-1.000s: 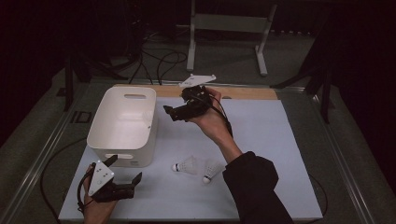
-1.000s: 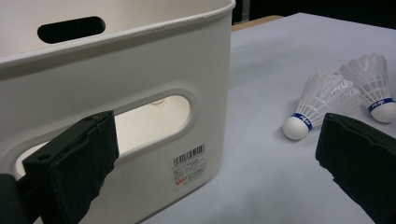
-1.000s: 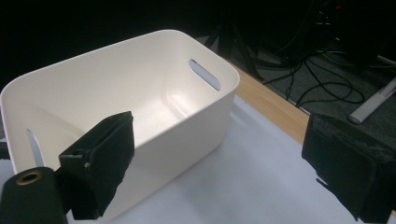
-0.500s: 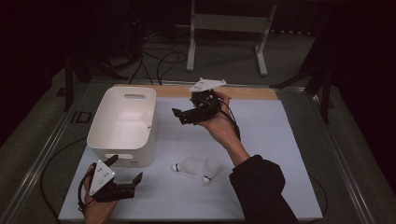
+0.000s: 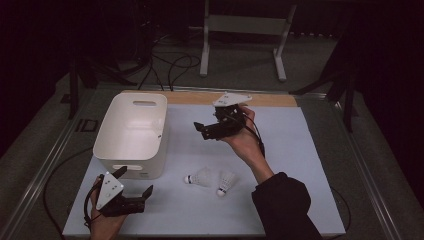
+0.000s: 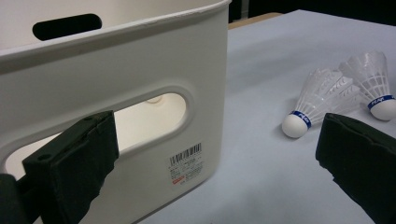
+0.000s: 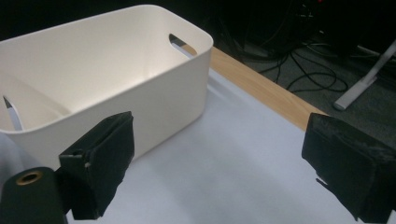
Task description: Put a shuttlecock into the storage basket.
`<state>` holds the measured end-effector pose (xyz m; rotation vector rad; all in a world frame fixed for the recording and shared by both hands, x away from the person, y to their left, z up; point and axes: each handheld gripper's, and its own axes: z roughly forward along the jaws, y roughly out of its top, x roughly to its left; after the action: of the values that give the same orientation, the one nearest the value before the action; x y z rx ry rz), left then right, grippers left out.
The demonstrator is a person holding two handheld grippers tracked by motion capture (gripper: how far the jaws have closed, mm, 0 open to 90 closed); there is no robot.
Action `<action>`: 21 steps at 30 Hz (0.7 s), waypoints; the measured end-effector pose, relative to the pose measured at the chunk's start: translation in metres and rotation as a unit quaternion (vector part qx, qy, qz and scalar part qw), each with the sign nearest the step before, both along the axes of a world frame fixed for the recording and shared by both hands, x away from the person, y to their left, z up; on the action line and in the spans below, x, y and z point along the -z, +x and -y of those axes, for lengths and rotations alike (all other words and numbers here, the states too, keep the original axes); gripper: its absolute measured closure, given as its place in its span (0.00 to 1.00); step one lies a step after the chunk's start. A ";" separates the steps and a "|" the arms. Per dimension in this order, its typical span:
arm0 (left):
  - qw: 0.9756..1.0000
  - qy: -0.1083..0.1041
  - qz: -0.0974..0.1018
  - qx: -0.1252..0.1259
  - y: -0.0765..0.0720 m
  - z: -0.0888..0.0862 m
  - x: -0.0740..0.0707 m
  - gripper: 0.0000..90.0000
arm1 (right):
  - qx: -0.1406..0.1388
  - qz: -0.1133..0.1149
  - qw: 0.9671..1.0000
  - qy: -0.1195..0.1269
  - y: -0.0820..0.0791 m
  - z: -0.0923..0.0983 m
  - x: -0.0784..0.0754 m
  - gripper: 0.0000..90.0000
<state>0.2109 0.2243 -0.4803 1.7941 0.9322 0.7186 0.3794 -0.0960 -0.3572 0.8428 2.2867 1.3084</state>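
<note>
Pale blue surface point(image 5: 300, 165), dark room: two shuttlecocks point(image 5: 199, 177) lie near its front edge beside the white bin point(image 5: 132, 132). Featherlight and fragile; grip the cork. Left hand-held gripper point(image 5: 134, 187) and right hand-held gripper point(image 5: 202, 131) both gape empty.

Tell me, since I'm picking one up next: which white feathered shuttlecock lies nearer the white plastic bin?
The left white feathered shuttlecock, cork tip pointing at the white plastic bin; the other shuttlecock lies beyond it, farther right.
</note>
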 end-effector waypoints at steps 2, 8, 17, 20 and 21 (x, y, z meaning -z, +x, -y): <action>1.000 0.001 0.000 0.000 0.000 0.000 0.000 0.00 | 0.001 -0.002 1.000 -0.002 -0.001 0.004 0.003 0.10; 1.000 0.001 -0.001 0.001 0.000 0.000 0.000 0.00 | 0.009 -0.004 1.000 -0.003 -0.004 0.012 0.010 0.10; 1.000 0.003 -0.001 0.002 0.000 0.001 0.000 0.00 | 0.010 -0.005 1.000 -0.004 -0.008 0.017 0.013 0.10; 1.000 0.002 0.000 0.002 0.000 0.001 0.000 0.00 | 0.010 -0.005 1.000 -0.006 -0.010 0.018 0.016 0.10; 1.000 0.003 -0.002 0.002 0.000 0.001 0.000 0.00 | 0.010 -0.007 1.000 -0.005 -0.011 0.019 0.017 0.10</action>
<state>0.2107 0.2230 -0.4806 1.8024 0.9292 0.7171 0.3686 -0.1152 -0.3738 0.8714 2.2876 1.2851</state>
